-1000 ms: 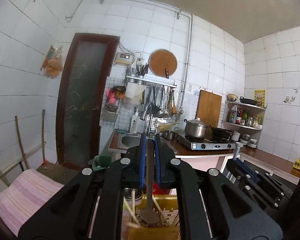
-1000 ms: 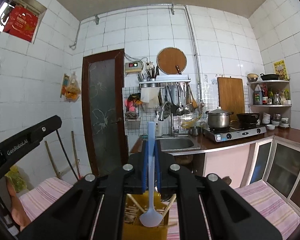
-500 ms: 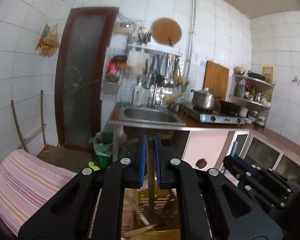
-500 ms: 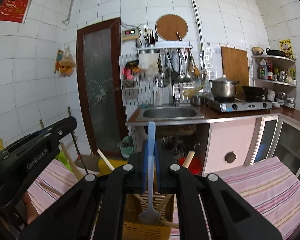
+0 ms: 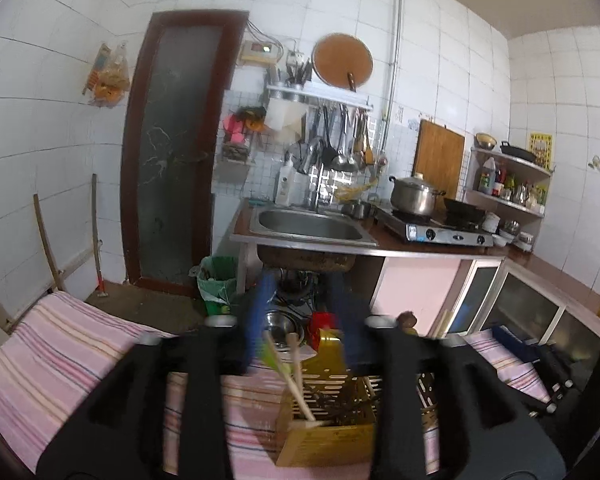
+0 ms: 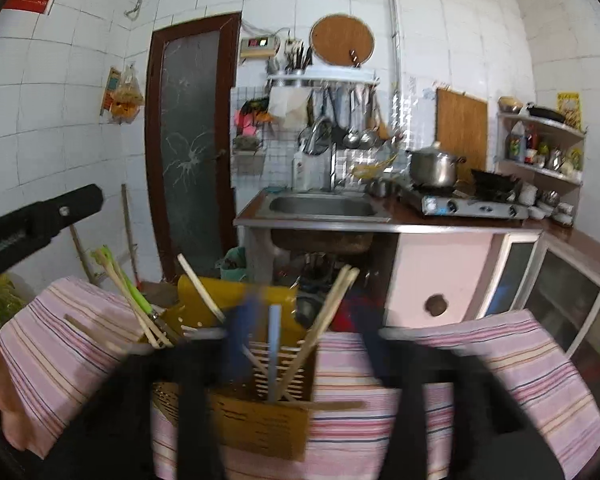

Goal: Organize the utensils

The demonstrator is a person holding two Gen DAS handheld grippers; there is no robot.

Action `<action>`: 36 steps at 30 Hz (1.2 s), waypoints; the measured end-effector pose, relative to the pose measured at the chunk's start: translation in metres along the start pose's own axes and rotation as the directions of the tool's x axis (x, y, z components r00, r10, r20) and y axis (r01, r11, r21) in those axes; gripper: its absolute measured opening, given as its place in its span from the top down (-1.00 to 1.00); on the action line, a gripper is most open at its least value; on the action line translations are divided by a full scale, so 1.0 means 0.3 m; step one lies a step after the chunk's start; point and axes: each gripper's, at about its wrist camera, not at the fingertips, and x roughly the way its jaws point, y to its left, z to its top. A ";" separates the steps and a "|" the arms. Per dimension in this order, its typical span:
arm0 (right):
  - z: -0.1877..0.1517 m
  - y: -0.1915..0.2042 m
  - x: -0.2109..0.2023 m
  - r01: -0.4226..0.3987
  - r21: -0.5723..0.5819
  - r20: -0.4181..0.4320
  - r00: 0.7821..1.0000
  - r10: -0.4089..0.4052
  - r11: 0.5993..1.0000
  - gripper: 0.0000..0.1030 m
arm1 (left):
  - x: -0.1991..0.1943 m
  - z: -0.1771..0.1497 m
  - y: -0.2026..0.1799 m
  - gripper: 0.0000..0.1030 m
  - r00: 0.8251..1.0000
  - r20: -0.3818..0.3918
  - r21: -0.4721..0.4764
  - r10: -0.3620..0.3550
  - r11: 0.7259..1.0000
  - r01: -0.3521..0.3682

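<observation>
Both hand-held grippers, left (image 5: 300,328) and right (image 6: 304,344), are opening, releasing utensils into the yellow holder (image 6: 260,420); next, lift clear.

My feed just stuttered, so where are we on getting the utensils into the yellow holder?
Done: chopsticks and a blue spoon stand in the yellow utensil holder on the striped cloth. In hand: nothing; the left gripper and right gripper are both opening over the holder, pads clear. Left: no loose utensils show on the cloth, though its near part is hidden.
</observation>
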 end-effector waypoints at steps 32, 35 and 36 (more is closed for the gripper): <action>-0.534 0.014 -0.781 0.009 0.041 0.058 0.998 -0.011 0.999 -0.91 | -0.768 -0.585 0.185 -0.91 0.990 -0.048 0.042 0.132 0.991 -0.131; -0.554 0.014 -0.790 0.019 0.043 0.074 0.997 -0.022 0.999 -0.91 | -0.772 -0.607 0.174 -0.91 0.989 -0.027 0.075 0.145 0.987 -0.142; -0.564 0.014 -0.790 0.018 0.044 0.075 0.997 -0.021 0.999 -0.91 | -0.773 -0.616 0.168 -0.91 0.989 -0.025 0.085 0.147 0.986 -0.144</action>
